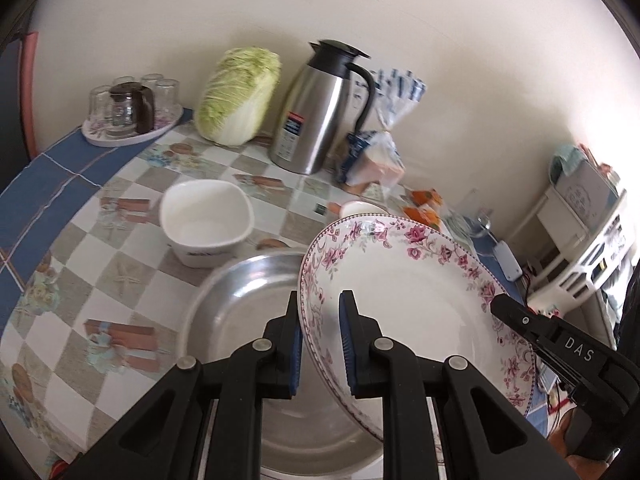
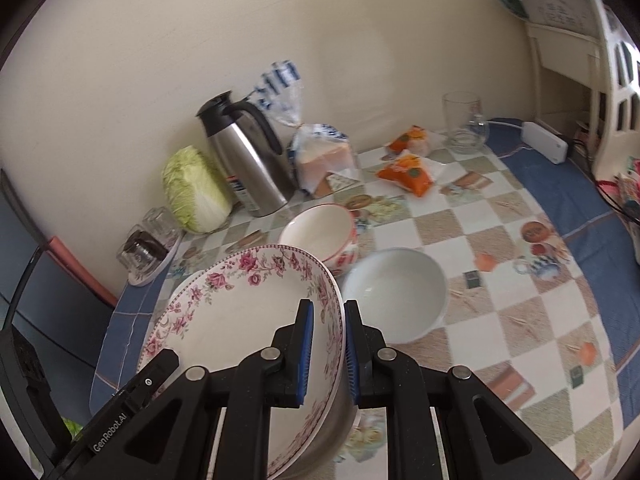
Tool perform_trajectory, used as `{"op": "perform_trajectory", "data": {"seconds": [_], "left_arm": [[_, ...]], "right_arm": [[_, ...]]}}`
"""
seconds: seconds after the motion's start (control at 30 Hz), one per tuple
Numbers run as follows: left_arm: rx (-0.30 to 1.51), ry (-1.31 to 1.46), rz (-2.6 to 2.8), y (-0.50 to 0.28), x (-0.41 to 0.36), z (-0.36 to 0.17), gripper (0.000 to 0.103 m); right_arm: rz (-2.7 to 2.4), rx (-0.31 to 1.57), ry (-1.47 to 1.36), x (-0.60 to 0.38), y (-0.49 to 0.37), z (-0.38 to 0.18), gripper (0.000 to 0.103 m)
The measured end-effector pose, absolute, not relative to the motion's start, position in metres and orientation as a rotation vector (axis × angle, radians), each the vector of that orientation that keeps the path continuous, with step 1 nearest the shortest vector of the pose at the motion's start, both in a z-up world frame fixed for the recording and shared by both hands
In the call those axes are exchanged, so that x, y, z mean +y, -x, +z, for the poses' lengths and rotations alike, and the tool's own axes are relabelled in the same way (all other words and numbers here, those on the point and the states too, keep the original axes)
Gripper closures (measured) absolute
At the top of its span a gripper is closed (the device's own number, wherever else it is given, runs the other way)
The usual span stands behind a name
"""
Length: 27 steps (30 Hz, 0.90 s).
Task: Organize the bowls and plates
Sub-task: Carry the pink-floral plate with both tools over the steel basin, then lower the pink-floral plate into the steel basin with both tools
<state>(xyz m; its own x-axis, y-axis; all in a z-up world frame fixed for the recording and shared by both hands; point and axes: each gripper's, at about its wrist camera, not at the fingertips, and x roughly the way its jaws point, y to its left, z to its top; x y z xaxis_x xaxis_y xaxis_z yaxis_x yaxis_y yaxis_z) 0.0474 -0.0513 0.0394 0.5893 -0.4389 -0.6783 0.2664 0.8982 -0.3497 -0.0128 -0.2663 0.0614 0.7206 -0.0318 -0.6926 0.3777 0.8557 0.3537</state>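
Floral plate (image 1: 404, 300) was held tilted above the table, gripped at two opposite rim edges. Left gripper (image 1: 320, 344) was clamped on the near left rim, one blue pad inside the plate, one beneath. Right gripper (image 2: 325, 350) was clamped likewise on the right rim. Each gripper also showed in the other's view as a black tip at the plate's far edge.

Under the plate in the left view lay a large metal basin (image 1: 240, 300); its near and right parts were hidden by the plate and the gripper body. In the right view almost none of that basin could be made out behind the plate.

Left view alone showed a white squarish bowl (image 1: 206, 222) beyond the basin. Right view alone showed a round white bowl (image 2: 396, 294) just beside the plate, and patterned bowls (image 2: 324, 234), seemingly stacked, behind it; how many could not be told.

Against the wall stood a steel flask (image 1: 316, 108), a cabbage (image 1: 238, 96), bagged bread (image 2: 324, 152) and a tray of upturned glasses (image 1: 132, 104). Orange packets (image 2: 408, 168) and a clear glass (image 2: 464, 122) sat farther right, blurred in the left view. The chequered tablecloth (image 2: 500, 280) was cut off at the frame edges.
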Motion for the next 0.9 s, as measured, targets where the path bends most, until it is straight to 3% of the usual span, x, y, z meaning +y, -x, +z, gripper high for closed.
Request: {"op": "perform_trajectory", "data": {"seconds": [0.9], "left_arm": [[0.948, 0.202, -0.306, -0.079, -0.019, 0.000, 0.085]], "right_arm": [[-0.146, 0.900, -0.521, -0.237, -0.030, -0.005, 0.087]]}}
